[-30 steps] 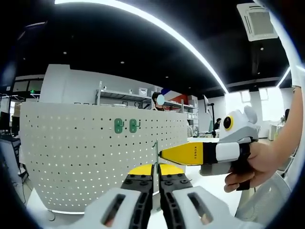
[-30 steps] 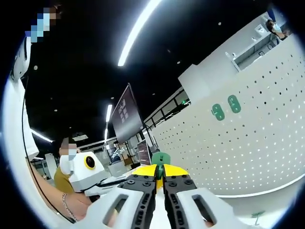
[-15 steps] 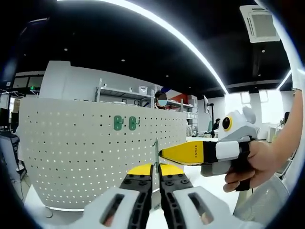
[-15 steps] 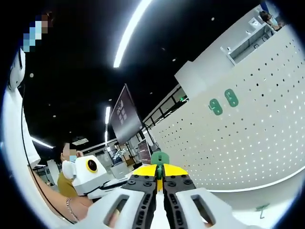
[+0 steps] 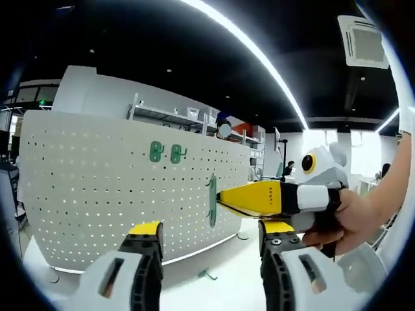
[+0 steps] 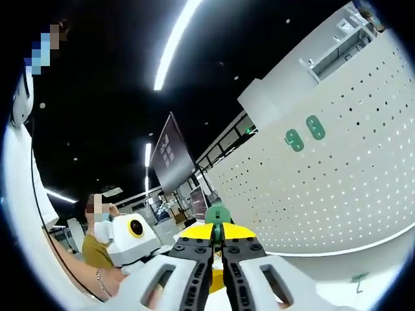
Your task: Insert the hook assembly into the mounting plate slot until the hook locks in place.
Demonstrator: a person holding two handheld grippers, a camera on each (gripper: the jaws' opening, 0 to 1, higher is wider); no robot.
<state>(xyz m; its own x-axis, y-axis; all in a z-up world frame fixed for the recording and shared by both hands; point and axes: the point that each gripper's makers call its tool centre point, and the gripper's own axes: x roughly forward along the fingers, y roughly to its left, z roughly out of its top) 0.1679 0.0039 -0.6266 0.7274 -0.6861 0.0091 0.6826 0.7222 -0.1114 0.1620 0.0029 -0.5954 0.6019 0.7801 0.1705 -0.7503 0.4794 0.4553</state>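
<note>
left gripper [image 5: 211, 243] released, jaws wide | right gripper [image 6: 217, 245] clenched on green hook [image 6: 217, 214] | pegboard [image 5: 97, 188] at 10 o'clock, hook clear of its face

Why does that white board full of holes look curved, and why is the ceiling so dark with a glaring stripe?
Left gripper view: the fisheye lens bows the white perforated board, though its holes stay sharp; the long ceiling light strip is overexposed against a dark ceiling. Right gripper view: the same board bulges and tilts, and the strip is blown out.
</note>
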